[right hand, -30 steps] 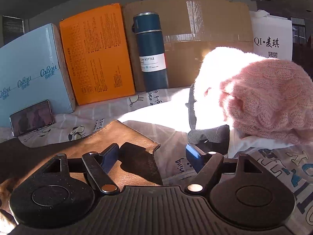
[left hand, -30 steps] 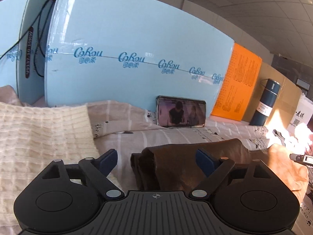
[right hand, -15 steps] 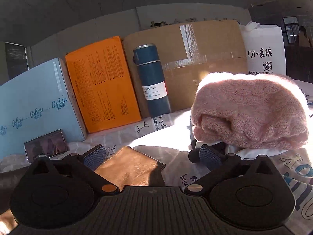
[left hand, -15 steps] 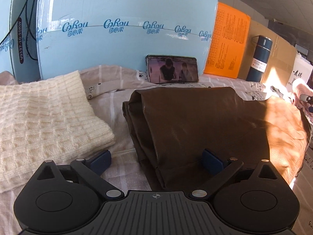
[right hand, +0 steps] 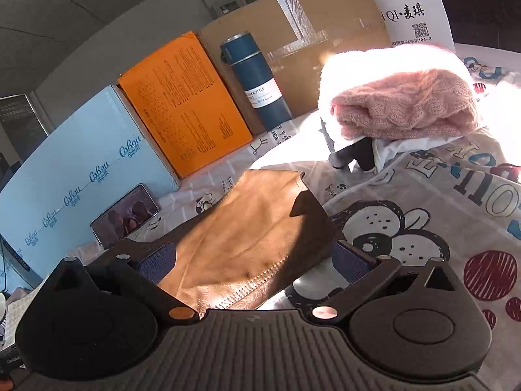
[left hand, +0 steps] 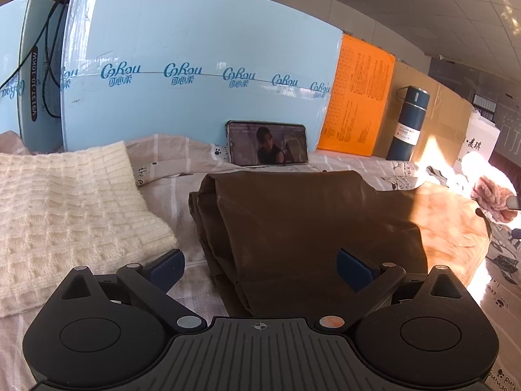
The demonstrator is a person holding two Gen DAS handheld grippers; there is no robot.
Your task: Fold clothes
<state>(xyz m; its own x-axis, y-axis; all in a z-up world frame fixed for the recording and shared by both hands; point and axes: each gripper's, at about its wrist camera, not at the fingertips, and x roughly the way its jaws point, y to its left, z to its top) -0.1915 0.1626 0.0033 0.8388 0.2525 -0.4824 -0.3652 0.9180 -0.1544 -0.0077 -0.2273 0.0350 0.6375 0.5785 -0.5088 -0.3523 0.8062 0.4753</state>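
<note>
Trouble could come from the cream knit (left hand: pixel 65 215) lying just left of the left tongs (left hand: pixel 260 264), near enough that a sideways sweep might snag its edge. Those tongs hang wide, holding nothing, with the folded brown leather garment (left hand: pixel 309 224) straight ahead and partly between the blue pads. It is thick and looks slick, so a shallow pinch would likely catch only the top layer and let the stack slide apart. Beyond it a phone (left hand: pixel 267 143) leans against the blue box (left hand: pixel 195 75); a push forward could topple it. Over to the right tongs (right hand: pixel 254 259), also wide and unloaded, the garment's sunlit end (right hand: pixel 254 228) sits between the pads. To their right, the pink knit (right hand: pixel 407 110) perches on a pile and a careless lift could drag it.
</note>
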